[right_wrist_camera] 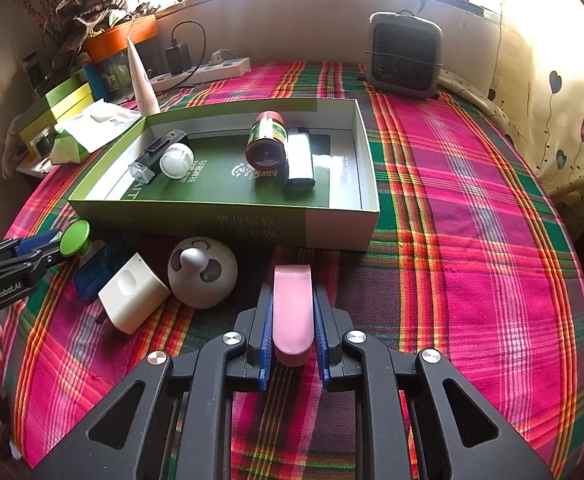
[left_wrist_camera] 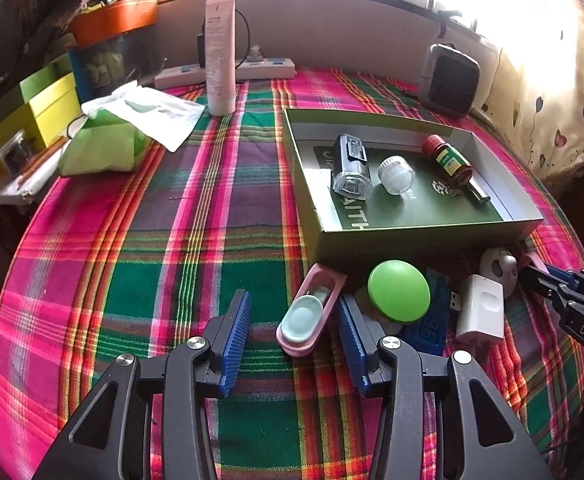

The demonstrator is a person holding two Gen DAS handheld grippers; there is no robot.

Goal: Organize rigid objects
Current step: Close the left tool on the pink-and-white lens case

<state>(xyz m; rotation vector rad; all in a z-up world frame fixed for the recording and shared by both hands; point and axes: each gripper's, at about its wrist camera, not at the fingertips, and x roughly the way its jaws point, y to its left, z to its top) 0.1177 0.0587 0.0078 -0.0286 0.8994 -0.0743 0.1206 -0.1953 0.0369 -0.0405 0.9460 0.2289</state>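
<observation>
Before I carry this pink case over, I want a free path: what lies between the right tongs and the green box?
Only bare plaid cloth lies between the right tongs, shut on the pink case, and the green box, in the right wrist view.

Bottle (right_wrist_camera: 266, 142), lighter (right_wrist_camera: 299, 160) and cap (right_wrist_camera: 176, 161) in the box (right_wrist_camera: 331, 232); charger (right_wrist_camera: 134, 294) and dome (right_wrist_camera: 202, 272) before it.

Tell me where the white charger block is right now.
The white charger block lies on the plaid cloth in front of the green box, outside it. The round white gadget sits just right; the blue item left, in the right wrist view.
</observation>
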